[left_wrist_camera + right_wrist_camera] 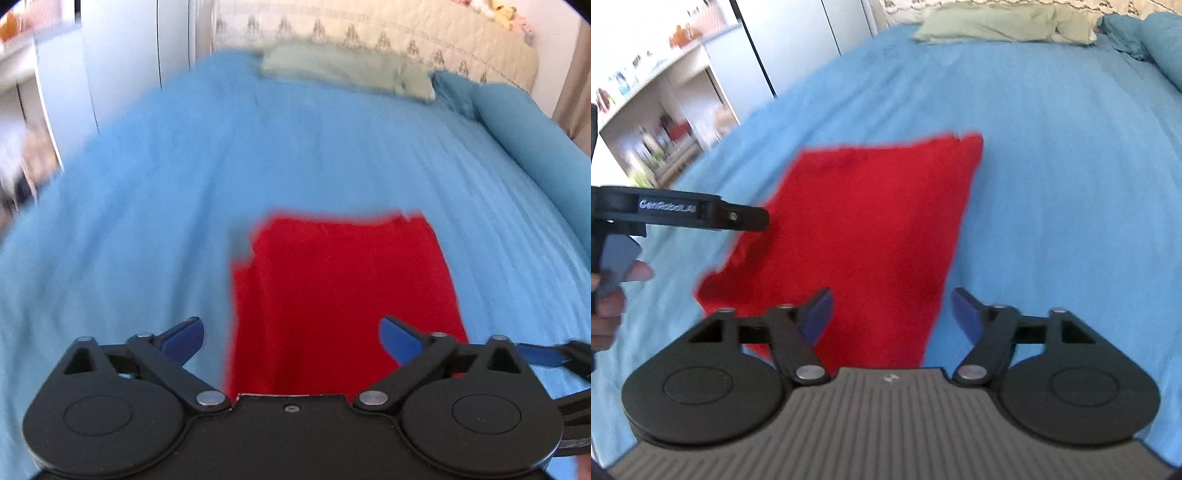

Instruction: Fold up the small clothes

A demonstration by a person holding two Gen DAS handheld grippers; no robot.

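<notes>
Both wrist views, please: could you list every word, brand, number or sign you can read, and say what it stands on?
"GenRobot.AI", roughly, blurred: raised silver letters on the side of the left gripper, seen in the right wrist view.
Small pale emblem, too small to read: on the right gripper body.
Red garment, blue bedspread: no text.

Both wrist views look down along their fingers, close over the bed, sharing the red cloth (blurred, perhaps folded); the right view sits further right.

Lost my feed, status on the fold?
Left gripper and right gripper open, empty. Red cloth garment flat on blue bedspread. Nothing in the way.
</notes>
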